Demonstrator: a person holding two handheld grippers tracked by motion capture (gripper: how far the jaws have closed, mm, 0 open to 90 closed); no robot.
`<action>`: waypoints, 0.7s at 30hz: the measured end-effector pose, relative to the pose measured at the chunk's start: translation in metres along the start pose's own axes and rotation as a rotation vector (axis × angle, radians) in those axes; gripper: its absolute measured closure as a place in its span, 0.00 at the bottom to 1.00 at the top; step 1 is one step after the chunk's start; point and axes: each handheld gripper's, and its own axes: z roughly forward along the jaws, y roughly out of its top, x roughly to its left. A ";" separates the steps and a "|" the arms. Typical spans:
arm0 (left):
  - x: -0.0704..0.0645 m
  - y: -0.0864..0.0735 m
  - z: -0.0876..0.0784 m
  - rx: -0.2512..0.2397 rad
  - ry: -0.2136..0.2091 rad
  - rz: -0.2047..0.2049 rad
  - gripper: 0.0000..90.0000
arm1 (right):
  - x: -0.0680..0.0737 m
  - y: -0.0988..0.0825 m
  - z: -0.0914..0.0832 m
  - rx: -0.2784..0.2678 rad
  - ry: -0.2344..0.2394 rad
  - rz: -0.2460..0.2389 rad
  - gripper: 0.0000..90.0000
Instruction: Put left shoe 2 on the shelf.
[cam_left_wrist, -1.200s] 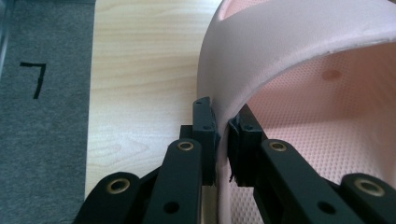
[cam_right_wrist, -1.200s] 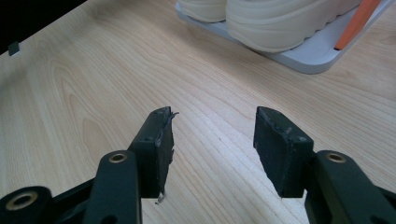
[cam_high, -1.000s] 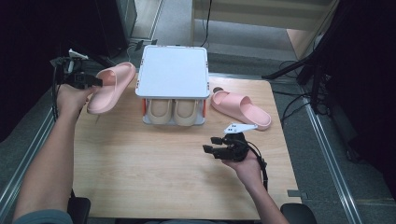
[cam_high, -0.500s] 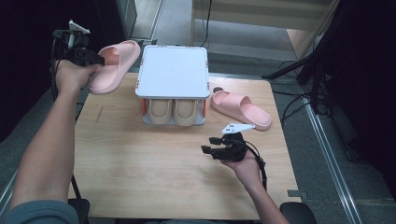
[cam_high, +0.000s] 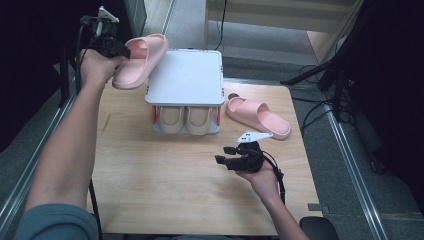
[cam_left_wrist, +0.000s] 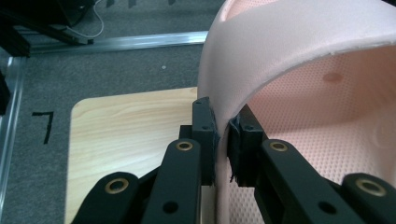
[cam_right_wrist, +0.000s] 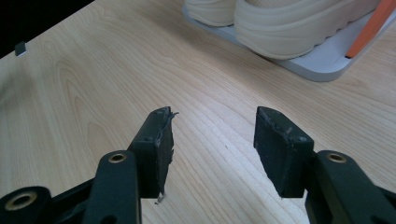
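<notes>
A pink slipper (cam_high: 142, 58) hangs in the air over the back left corner of the table, beside the white top shelf of a small shoe rack (cam_high: 186, 77). My left gripper (cam_high: 120, 50) is shut on the slipper's strap (cam_left_wrist: 261, 56), which the two pads (cam_left_wrist: 208, 135) pinch from either side. A second pink slipper (cam_high: 257, 116) lies flat on the table right of the rack. A beige pair of shoes (cam_high: 185, 119) sits on the rack's lower shelf (cam_right_wrist: 322, 60). My right gripper (cam_high: 227, 156) rests low over the wood in front of the rack, open, nothing between its pads (cam_right_wrist: 159, 140).
The wooden table (cam_high: 165, 190) has bare room in front of and left of the rack. A metal rail (cam_high: 350, 155) runs along each side of the table. Dark stands and cables (cam_high: 320, 80) crowd the floor at the right.
My left gripper has carried the pink slipper up and toward the far side, and a little right, nearer the rack's top shelf. The right gripper has stayed where it was.
</notes>
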 end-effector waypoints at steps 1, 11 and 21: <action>-0.003 0.001 0.002 0.003 -0.001 0.003 0.92 | 0.000 0.000 0.000 0.000 0.001 -0.003 0.53; -0.038 0.009 0.024 0.007 0.001 0.053 0.91 | -0.001 0.001 -0.002 -0.005 -0.003 -0.006 0.53; -0.062 0.004 0.049 0.016 0.002 0.083 0.91 | -0.001 0.002 -0.002 -0.003 -0.001 -0.007 0.53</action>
